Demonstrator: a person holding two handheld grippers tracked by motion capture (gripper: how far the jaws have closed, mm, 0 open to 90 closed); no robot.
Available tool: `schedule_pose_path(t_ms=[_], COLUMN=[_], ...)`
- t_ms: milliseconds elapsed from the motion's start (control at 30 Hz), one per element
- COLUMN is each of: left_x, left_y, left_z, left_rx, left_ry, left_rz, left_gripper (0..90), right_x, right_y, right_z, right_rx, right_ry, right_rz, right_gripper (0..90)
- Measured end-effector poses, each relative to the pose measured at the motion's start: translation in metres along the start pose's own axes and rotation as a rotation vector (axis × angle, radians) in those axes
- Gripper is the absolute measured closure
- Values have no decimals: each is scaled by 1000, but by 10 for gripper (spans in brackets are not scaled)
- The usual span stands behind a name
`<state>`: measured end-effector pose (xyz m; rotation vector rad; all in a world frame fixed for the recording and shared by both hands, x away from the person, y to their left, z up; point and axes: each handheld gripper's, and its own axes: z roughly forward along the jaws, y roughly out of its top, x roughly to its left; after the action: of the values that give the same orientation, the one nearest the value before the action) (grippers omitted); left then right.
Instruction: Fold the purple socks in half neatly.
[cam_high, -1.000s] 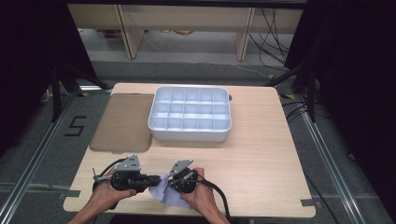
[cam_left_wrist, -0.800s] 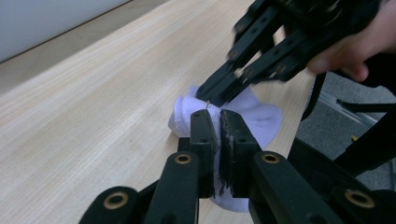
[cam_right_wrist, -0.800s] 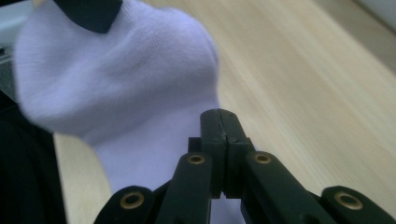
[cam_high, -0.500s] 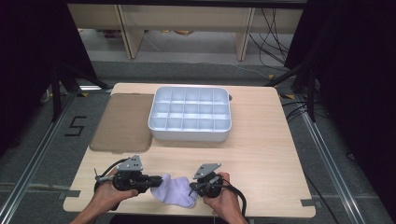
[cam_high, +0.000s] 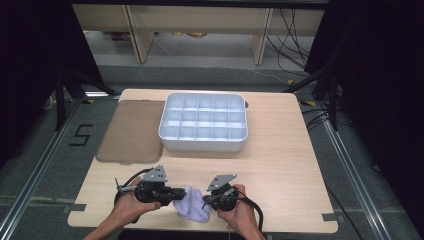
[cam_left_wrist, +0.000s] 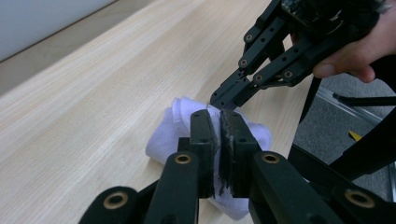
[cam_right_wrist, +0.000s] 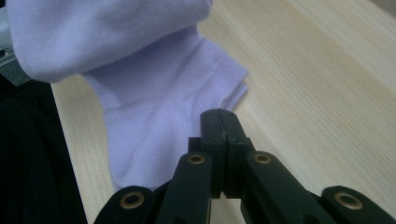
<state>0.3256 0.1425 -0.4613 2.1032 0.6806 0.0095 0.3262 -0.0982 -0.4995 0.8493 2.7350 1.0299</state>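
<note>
In the high view, a pale lilac sock (cam_high: 192, 209) is seen at the table's near edge, partly hidden between the left gripper (cam_high: 176, 192) and right gripper (cam_high: 205, 201). A compartment tray (cam_high: 203, 144) and brown mat (cam_high: 131, 131) lie farther off, bare table (cam_high: 280, 165) to the right.

In the left gripper view, its jaws are pressed together against the sock (cam_left_wrist: 163, 133); whether cloth is pinched cannot be told.

In the right gripper view, closed jaws are seen over the sock (cam_right_wrist: 154, 116), its cuff cut off above.

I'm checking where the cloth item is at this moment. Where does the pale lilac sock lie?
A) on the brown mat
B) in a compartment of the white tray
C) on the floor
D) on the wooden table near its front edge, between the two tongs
D: the pale lilac sock lies on the wooden table, between the left tongs and right tongs, far from the white tray.
</note>
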Motion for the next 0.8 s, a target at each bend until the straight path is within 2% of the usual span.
schedule_pose_path(t_ms=[67, 100, 200, 233, 267, 300, 333, 367, 433, 467, 600, 667, 767, 800], left_x=[0, 0, 1, 2, 1, 1, 2, 2, 2, 2, 2, 1, 1, 2], left_y=[1, 1, 1, 0, 0, 0, 0, 0, -1, -2, -5, -5, -5, -4], left_z=[6, 8, 16, 18, 20, 21, 22, 24, 27, 30, 35, 37, 37, 36], left_rx=[24, 29, 49, 61, 60, 62, 67, 73, 79, 69, 96, 84, 71, 73], left_ry=[5, 9, 3, 15, 5, 6, 6, 6, 13, 4, 13, 7, -15, -12], left_rz=[-3, -9, 4, 10, -3, -1, 0, 3, -12, -13, 2, -15, -17, -8], left_gripper=[836, 836, 834, 834, 833, 833, 833, 832, 829, 828, 822, 820, 788, 766], right_x=[0, -2, -2, -3, -5, -5, -6, -7, -8, -8, -9, -10, -9, -11], right_y=[0, -1, -1, -1, -1, -1, 0, 0, -1, -2, -6, -5, -5, -5], right_z=[0, -1, -2, -4, -5, -9, -12, -15, -21, -23, -23, -23, -26, -27], right_rx=[-5, -2, -18, -26, -46, -42, -56, -67, -72, -55, -63, -55, -56, -57], right_ry=[-3, -1, 2, 3, -1, -2, -2, -19, -18, -22, -19, -22, -32, -29], right_rz=[4, -24, 2, -2, -37, -1, -15, 1, 7, 16, 24, 13, 34, 25], right_gripper=[900, 900, 900, 900, 900, 900, 900, 900, 900, 900, 900, 900, 900, 900])
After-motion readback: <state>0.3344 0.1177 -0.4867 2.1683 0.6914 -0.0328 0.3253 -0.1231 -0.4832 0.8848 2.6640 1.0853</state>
